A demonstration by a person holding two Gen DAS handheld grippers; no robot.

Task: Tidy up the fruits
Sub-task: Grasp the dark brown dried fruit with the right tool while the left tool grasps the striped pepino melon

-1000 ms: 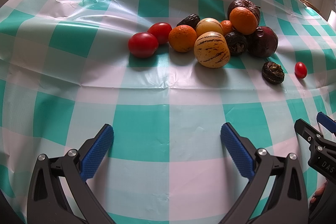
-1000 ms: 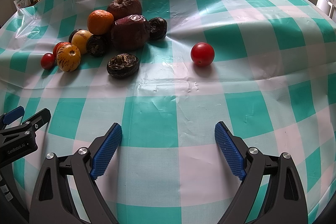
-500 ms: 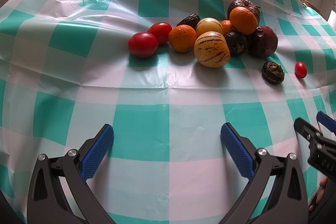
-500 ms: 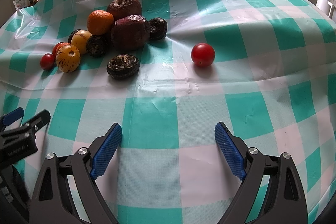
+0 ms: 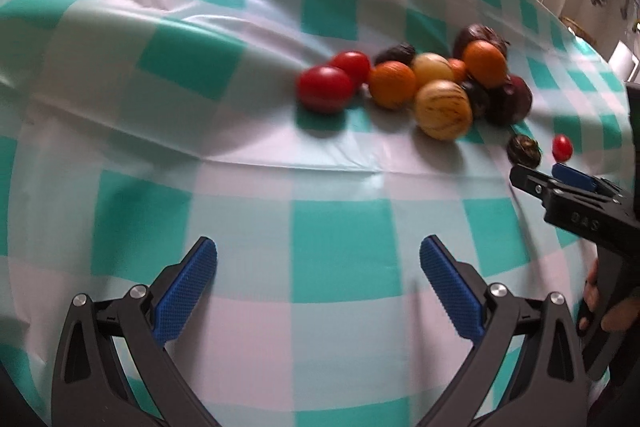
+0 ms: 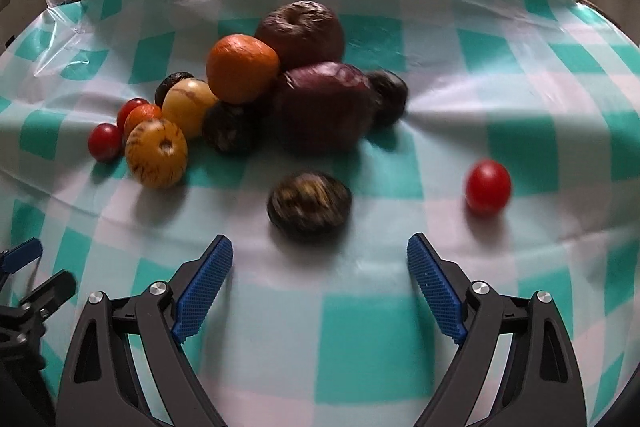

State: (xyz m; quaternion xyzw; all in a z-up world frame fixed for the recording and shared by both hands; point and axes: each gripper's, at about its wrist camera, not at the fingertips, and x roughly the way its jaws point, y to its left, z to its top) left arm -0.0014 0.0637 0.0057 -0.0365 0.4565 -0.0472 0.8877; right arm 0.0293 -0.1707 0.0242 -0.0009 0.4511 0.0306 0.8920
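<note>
On the counter (image 6: 360, 339), under a teal-and-white checked cloth (image 5: 340, 251), the fruit lies in one loose heap with two strays off to its right. In the right wrist view the heap runs from a small tomato (image 6: 105, 141) at the far left, with a second tomato (image 6: 134, 107) and a small orange (image 6: 143, 115) just behind it, to a striped melon (image 6: 157, 153) touching that orange. Behind the melon sits a paler yellow melon (image 6: 189, 105), with a dark wrinkled fruit (image 6: 171, 83) behind that. A big orange (image 6: 241, 67) rests on top of the heap, against a brown wrinkled fruit (image 6: 302, 31) at the back. Below the orange lies a small dark fruit (image 6: 230, 131), then a large purple fruit (image 6: 323, 106) with another dark one (image 6: 387, 98) touching its right side. In front of the heap, apart from it, sits a dark passion fruit (image 6: 309, 205), near the fingertips of the right gripper (image 6: 320, 259) and roughly in line with the gap between them. Well to the right lies a lone cherry tomato (image 6: 488, 187).

The right gripper is spread wide and holds nothing. The left gripper (image 5: 318, 267) is likewise spread wide and empty, over bare cloth well short of the heap.
</note>
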